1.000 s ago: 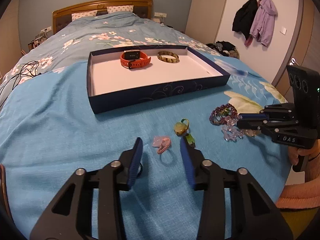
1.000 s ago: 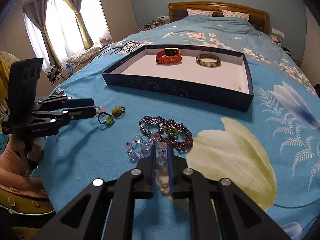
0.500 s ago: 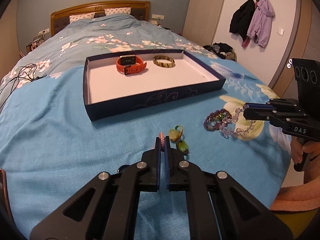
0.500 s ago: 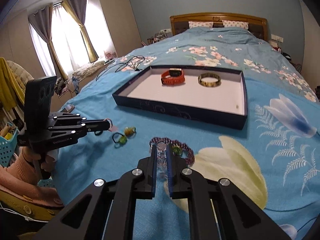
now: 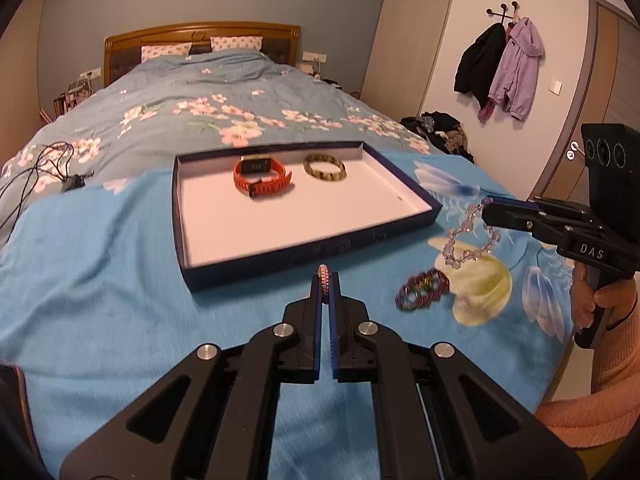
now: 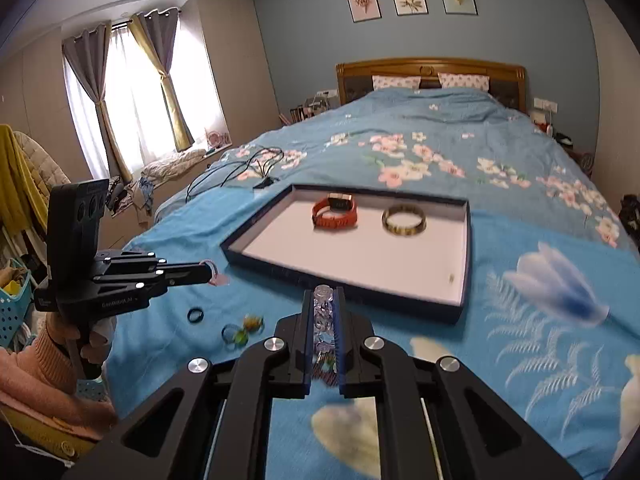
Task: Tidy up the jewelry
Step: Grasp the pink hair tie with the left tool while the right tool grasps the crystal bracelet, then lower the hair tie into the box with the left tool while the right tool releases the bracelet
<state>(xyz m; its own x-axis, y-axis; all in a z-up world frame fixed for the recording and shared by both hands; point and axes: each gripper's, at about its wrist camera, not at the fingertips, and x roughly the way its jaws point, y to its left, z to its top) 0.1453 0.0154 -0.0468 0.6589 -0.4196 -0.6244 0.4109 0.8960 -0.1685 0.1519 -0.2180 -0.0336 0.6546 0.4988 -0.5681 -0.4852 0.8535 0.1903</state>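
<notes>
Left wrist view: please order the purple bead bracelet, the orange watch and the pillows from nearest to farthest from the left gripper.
1. Purple bead bracelet, on the bedspread, right of the left gripper.
2. Orange watch, inside the tray, far end.
3. Pillows, at the headboard.

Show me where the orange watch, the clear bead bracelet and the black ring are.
orange watch [image 5: 262,178], left wrist view, on its strap.
clear bead bracelet [image 5: 460,246], left wrist view, on the hanging beads.
black ring [image 6: 195,315], right wrist view, on its band.

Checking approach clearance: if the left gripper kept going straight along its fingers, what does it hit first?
Probably the near wall of the navy tray, just beyond the left gripper shut on the pink braided ring; depth unclear.
</notes>
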